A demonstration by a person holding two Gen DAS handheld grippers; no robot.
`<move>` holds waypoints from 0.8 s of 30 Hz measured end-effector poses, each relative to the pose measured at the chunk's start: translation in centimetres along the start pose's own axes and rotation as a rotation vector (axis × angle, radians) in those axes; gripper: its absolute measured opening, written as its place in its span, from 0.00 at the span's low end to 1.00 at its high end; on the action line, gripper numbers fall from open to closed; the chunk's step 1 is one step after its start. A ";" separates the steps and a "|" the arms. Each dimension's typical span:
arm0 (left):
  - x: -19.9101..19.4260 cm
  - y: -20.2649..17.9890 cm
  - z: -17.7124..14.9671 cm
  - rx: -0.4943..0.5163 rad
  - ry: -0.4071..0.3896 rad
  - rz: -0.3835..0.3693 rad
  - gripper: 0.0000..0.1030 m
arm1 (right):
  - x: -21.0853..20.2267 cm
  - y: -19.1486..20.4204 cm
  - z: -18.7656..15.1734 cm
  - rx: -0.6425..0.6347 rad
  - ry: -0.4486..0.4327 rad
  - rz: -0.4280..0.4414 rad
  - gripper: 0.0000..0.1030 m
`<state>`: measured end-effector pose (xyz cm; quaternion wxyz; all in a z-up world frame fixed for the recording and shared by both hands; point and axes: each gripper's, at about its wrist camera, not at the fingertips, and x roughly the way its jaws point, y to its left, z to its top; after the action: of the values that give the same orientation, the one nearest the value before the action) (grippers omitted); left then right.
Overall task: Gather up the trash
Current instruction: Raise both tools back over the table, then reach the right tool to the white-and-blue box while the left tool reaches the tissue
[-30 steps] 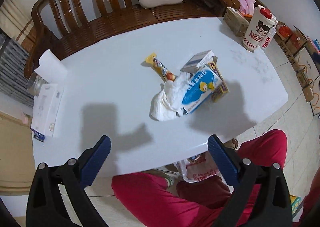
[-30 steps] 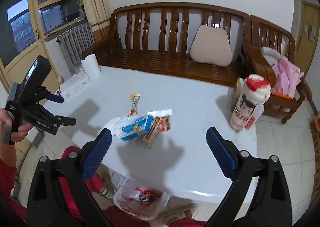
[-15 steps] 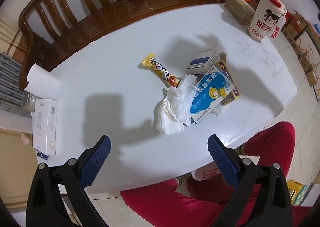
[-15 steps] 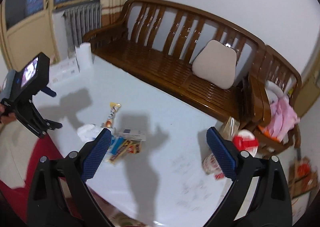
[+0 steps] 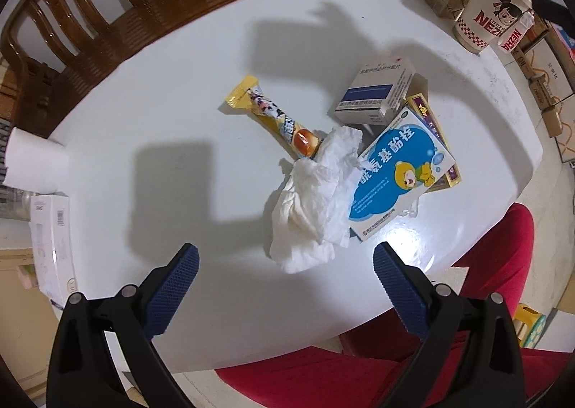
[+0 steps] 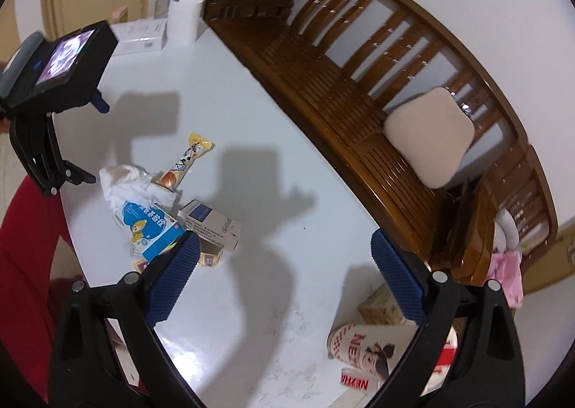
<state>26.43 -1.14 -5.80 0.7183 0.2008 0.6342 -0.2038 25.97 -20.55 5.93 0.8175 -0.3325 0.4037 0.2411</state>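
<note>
A heap of trash lies on the white table (image 5: 151,120): a crumpled white tissue (image 5: 316,199), a yellow snack wrapper (image 5: 273,117), a blue and white medicine box (image 5: 399,178), a grey and white box (image 5: 377,91) and a purple and yellow box (image 5: 431,120) under them. My left gripper (image 5: 284,264) hangs open above the near table edge, just short of the tissue. My right gripper (image 6: 284,264) is open too, high over the table, with the same heap at its left: tissue (image 6: 125,181), wrapper (image 6: 187,160), blue box (image 6: 151,228), grey box (image 6: 212,221).
A wooden bench (image 6: 341,84) with a beige cushion (image 6: 427,138) runs along the far side. A paper roll (image 5: 32,163) and a white box (image 5: 54,246) sit at the table's left end, a printed cup (image 5: 492,12) at its right. Red-clad legs (image 5: 496,264) are below the near edge.
My left gripper has moved in and down toward the trash heap, which looms larger. My right gripper has risen and tilted over the table, and now looks down on it.
</note>
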 end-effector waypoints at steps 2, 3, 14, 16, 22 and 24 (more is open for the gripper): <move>0.5 -0.2 0.1 0.019 0.009 -0.010 0.92 | 0.9 0.2 0.1 -0.024 0.010 0.022 0.91; 0.8 -0.4 0.2 0.030 0.012 -0.008 0.92 | 1.3 0.3 0.2 -0.036 0.016 0.028 0.91; 3.9 -0.8 0.8 0.069 0.025 -0.014 0.92 | 6.6 2.6 0.1 -0.181 0.094 0.084 0.90; 4.5 -0.7 1.0 0.070 0.032 -0.025 0.92 | 7.4 3.0 0.0 -0.201 0.108 0.090 0.89; 6.1 -0.3 1.0 0.077 0.047 -0.064 0.92 | 10.2 4.5 -0.5 -0.284 0.160 0.111 0.76; 6.6 -0.2 1.0 0.087 0.053 -0.066 0.92 | 11.0 4.9 -0.6 -0.311 0.173 0.131 0.67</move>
<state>27.90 -2.10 -12.28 0.6848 0.2163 0.6496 -0.2494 28.56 -16.31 -5.07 0.7011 -0.4472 0.4513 0.3236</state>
